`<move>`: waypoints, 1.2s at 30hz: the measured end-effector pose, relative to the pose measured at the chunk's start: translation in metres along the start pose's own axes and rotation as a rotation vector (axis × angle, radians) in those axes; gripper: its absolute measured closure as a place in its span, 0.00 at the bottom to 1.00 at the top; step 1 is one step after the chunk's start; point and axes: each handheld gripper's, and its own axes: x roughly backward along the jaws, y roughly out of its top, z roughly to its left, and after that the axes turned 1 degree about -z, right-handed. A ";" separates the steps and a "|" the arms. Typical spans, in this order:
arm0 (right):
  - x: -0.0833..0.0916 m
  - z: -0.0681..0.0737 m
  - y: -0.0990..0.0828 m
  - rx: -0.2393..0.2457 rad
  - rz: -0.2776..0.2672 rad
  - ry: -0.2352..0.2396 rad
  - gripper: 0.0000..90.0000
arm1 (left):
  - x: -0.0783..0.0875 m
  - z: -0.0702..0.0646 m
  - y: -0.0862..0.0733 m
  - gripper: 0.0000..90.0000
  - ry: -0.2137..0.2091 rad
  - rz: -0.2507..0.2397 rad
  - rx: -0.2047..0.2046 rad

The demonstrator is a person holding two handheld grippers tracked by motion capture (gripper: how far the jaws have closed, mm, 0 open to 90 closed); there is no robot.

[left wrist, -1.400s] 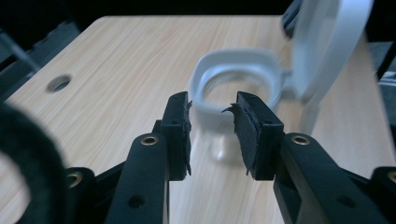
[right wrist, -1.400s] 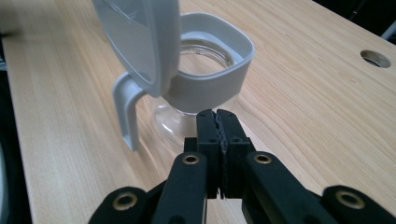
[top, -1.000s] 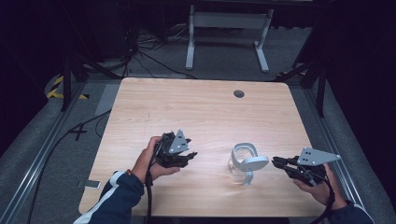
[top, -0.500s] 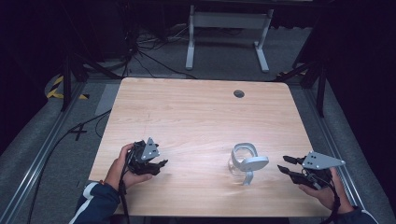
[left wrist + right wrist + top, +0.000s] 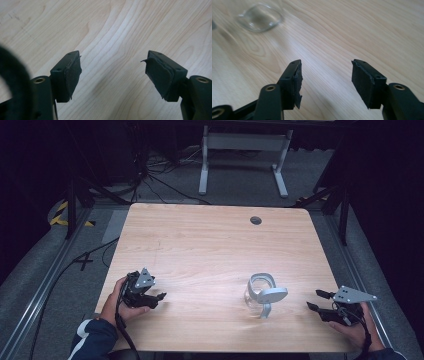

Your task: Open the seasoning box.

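While both hands rest low at the near edge of the wooden table (image 5: pixel 200 245), the left gripper (image 5: pixel 159 299) sits near-left, jaws apart with nothing between them; they have just been opening. Right gripper (image 5: pixel 316 300) sits near-right, jaws likewise wide and empty, also just opening. Between the two, nearer the right gripper but apart from it, stands a clear glass jar (image 5: pixel 256 301) with a white clip-style lid (image 5: pixel 265 290) tipped across its top. No readable writing or brand anywhere.
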 end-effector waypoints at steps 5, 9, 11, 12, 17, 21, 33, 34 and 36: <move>0.001 -0.017 -0.020 -0.082 0.008 -0.022 0.42 | -0.005 0.007 -0.011 0.32 -0.023 -0.008 0.050; -0.001 -0.022 -0.029 -0.114 0.022 -0.028 0.39 | -0.009 0.005 -0.018 0.32 -0.028 -0.017 0.054; -0.002 -0.022 -0.032 -0.116 0.026 -0.030 0.39 | -0.008 0.004 -0.021 0.32 -0.027 -0.031 0.047; -0.003 -0.022 -0.033 -0.115 0.026 -0.035 0.38 | -0.008 0.004 -0.023 0.31 -0.032 -0.038 0.060; -0.007 -0.024 -0.037 -0.129 0.038 -0.016 0.37 | -0.009 0.004 -0.031 0.23 -0.047 -0.073 0.112; -0.009 -0.024 -0.036 -0.137 0.037 -0.022 0.35 | -0.007 0.002 -0.033 0.21 -0.044 -0.064 0.127; -0.010 -0.025 -0.036 -0.172 0.051 -0.028 0.30 | -0.007 0.001 -0.033 0.20 -0.040 -0.065 0.133; -0.011 -0.025 -0.036 -0.174 0.051 -0.029 0.30 | -0.007 0.001 -0.033 0.20 -0.040 -0.065 0.130; -0.011 -0.025 -0.036 -0.173 0.051 -0.029 0.29 | -0.007 0.001 -0.033 0.20 -0.040 -0.065 0.130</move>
